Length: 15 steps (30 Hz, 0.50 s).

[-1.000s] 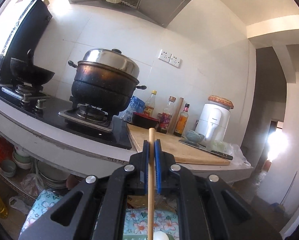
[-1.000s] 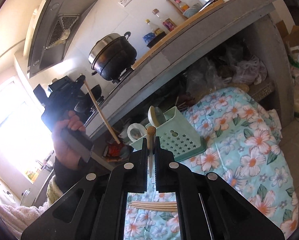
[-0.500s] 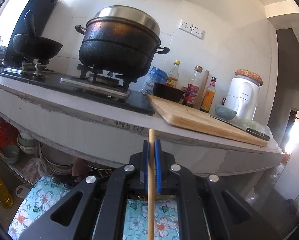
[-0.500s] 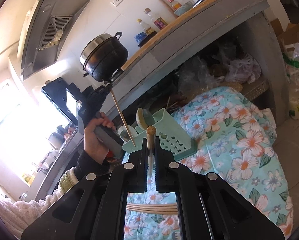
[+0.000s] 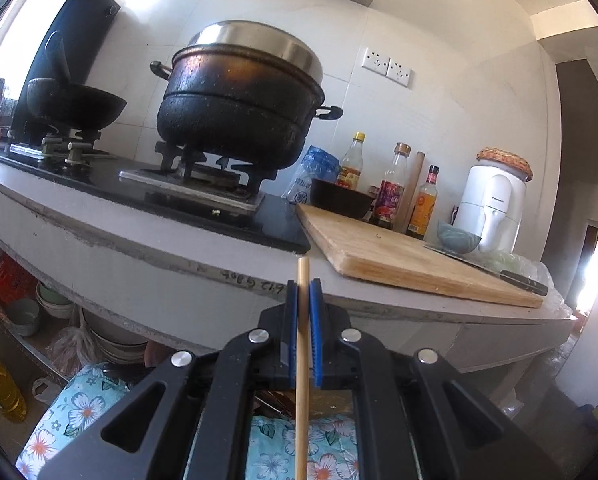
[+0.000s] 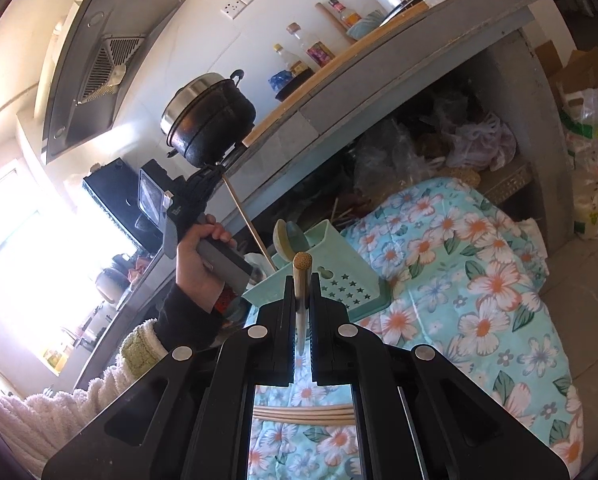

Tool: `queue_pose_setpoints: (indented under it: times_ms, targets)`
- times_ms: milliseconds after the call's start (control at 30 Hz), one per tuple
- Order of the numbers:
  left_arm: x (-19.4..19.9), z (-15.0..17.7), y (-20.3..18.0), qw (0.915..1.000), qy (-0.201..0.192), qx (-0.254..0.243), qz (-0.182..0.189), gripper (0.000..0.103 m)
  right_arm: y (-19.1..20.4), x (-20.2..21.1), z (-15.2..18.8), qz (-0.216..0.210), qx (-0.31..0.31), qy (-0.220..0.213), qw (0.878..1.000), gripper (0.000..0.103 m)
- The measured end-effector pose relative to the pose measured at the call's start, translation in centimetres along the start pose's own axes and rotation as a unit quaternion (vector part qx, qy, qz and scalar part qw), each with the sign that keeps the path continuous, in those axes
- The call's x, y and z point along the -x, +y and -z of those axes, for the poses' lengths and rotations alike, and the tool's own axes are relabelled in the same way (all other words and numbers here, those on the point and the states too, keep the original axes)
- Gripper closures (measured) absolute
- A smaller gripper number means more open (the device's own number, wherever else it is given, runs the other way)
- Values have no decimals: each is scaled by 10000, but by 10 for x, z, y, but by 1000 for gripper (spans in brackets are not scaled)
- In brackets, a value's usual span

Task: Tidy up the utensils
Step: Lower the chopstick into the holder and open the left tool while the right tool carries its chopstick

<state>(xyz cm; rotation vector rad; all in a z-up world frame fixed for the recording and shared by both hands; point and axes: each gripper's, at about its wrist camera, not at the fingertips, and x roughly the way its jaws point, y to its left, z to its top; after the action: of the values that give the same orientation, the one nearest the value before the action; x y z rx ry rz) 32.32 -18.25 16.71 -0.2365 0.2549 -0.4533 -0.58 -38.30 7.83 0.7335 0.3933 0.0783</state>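
Note:
A mint-green utensil holder point(image 6: 339, 280) with star-shaped holes stands on the floral cloth point(image 6: 479, 280), and a pale ceramic spoon point(image 6: 285, 236) sticks up in it. In the right wrist view my left gripper point(image 6: 215, 172), held by a hand point(image 6: 199, 260), is shut on a wooden chopstick point(image 6: 247, 220) that slants down. The chopstick's lower tip meets the holder's left rim. The left wrist view shows that gripper point(image 5: 303, 284) clamped on the same chopstick point(image 5: 302, 360), which stands upright. My right gripper point(image 6: 302, 280) is shut on a utensil with a bamboo handle end point(image 6: 302, 264) and a metal shaft, just in front of the holder.
Several chopsticks point(image 6: 303, 414) lie on the cloth below my right gripper. Ahead is a grey counter point(image 5: 179, 256) with a black pot point(image 5: 239, 104), a wok point(image 5: 71, 104), a cutting board point(image 5: 399, 256) and bottles point(image 5: 391, 192). Bowls point(image 5: 51, 300) and bags point(image 6: 479, 140) fill the space under it.
My left gripper has come down and toward the holder, carrying the chopstick from up beside the counter until its tip reaches the holder's rim. My right gripper has stayed in place.

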Motion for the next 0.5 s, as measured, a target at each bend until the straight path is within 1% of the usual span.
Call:
queue_pose_setpoints:
  times_ms: [100, 200, 300, 400, 433, 467, 500]
  targets:
    - [-2, 10, 5, 9999, 153, -9, -45, 98, -1, 5, 0, 46, -21, -40, 10000, 99]
    - [3, 19, 10, 9997, 218, -68, -88, 98, -2, 7, 0, 52, -31, -45, 10000, 99]
    - [9, 26, 14, 9990, 434, -90, -23, 97, -1, 9, 1, 41, -17, -61, 10000, 99]
    - [22, 33, 18, 9971, 747, -20, 160, 97, 2, 12, 1, 47, 25, -108, 9999, 99]
    - [30, 35, 20, 9962, 846, 8, 204, 93, 2, 13, 0, 62, 48, -127, 9999, 99]
    - [37, 37, 21, 9956, 909, 22, 222, 84, 3, 14, -1, 83, 77, -146, 9998, 99]
    - [47, 39, 25, 9950, 966, 75, 232, 78, 3, 15, -2, 96, 100, -158, 9998, 99]
